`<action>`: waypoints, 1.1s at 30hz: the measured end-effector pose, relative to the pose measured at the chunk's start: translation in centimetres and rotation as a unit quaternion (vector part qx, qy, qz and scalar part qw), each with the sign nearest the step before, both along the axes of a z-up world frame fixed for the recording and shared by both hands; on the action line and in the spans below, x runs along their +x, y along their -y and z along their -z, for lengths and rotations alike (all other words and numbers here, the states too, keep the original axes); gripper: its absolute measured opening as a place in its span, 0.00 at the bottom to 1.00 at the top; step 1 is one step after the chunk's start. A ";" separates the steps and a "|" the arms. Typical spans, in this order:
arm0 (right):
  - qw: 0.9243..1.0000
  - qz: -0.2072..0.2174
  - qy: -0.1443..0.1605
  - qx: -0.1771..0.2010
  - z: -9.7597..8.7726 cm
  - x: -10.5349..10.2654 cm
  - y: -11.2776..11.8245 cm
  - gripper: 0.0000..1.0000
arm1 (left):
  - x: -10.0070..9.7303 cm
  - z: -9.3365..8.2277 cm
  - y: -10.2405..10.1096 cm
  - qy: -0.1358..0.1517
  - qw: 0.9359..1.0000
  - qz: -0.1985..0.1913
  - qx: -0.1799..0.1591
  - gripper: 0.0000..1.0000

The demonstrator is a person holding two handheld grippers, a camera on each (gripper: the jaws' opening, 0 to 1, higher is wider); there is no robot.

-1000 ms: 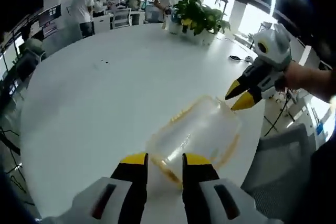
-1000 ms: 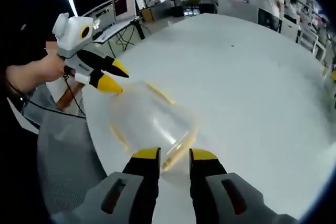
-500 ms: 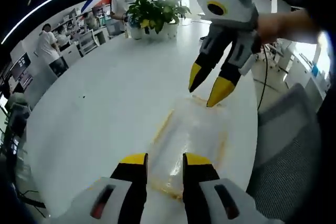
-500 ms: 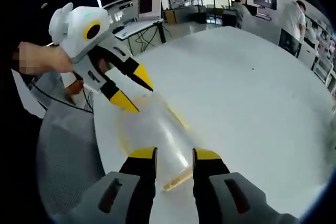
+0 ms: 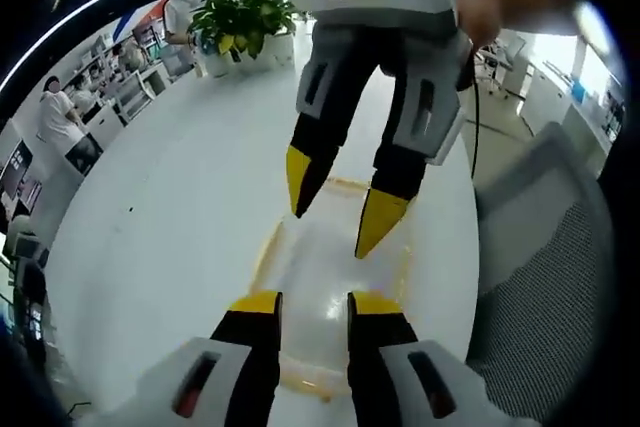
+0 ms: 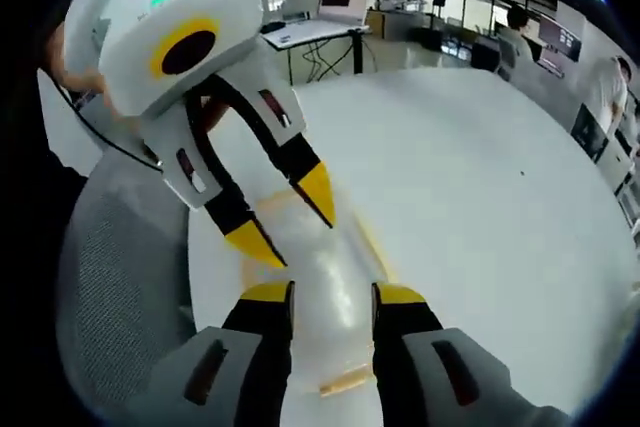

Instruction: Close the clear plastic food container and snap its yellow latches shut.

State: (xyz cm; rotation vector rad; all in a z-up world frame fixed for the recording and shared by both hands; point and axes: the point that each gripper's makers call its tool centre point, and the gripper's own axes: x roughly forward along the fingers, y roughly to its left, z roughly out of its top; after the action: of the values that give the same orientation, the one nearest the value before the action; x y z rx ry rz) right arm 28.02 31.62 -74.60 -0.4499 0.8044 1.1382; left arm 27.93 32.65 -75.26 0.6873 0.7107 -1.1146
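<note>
The clear plastic food container (image 5: 335, 282) is seen lying on the white round table (image 5: 170, 217), close to the table's edge beside a grey mesh chair (image 5: 545, 277). Its body is transparent and glossy, with a yellow band traced around the rim; the latches cannot be told apart. In the left gripper view, the left gripper (image 5: 312, 305) is held at 6 o'clock with its jaws apart over the container's near end. The right gripper (image 5: 335, 209) is seen at 12 o'clock, jaws spread above the far end. In the right gripper view, the container (image 6: 330, 282) is framed between the parted jaws.
</note>
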 end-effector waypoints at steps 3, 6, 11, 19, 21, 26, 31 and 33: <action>1.000 -0.018 0.008 -0.014 0.3 0.1 -0.3 0.27 | -0.4 0.2 0.3 0.000 1.000 0.011 0.007 0.19; 0.999 -0.030 0.012 -0.029 0.6 0.1 -0.3 0.27 | -0.6 0.4 0.3 0.000 1.000 0.015 0.015 0.19; 0.999 -0.038 0.010 -0.034 0.7 0.5 -0.4 0.27 | -1.0 0.4 0.4 -0.007 1.000 0.019 0.014 0.20; 0.999 -0.036 -0.010 -0.032 1.1 2.6 -0.4 0.29 | -2.4 0.9 0.5 0.010 0.999 0.035 0.033 0.27; 0.999 -0.036 -0.021 -0.034 1.3 3.1 -0.5 0.30 | -2.8 1.0 0.7 0.012 0.999 0.040 0.032 0.29; 0.995 -0.019 -0.095 0.002 1.5 3.7 -0.9 0.30 | -2.7 1.0 0.8 0.013 0.999 0.028 0.025 0.34; 0.991 -0.033 -0.132 0.004 1.3 3.2 -0.8 0.36 | -2.7 1.1 0.5 0.020 0.999 0.027 0.032 0.39; 0.988 -0.045 -0.147 -0.003 1.9 2.7 -0.7 0.36 | -2.8 1.5 0.3 0.019 0.999 0.027 0.039 0.40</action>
State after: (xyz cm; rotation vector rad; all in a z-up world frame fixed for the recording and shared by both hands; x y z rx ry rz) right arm 30.68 32.37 -76.50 -0.3293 1.0533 1.3053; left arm 25.10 32.30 -76.76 0.7958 0.7085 -1.1256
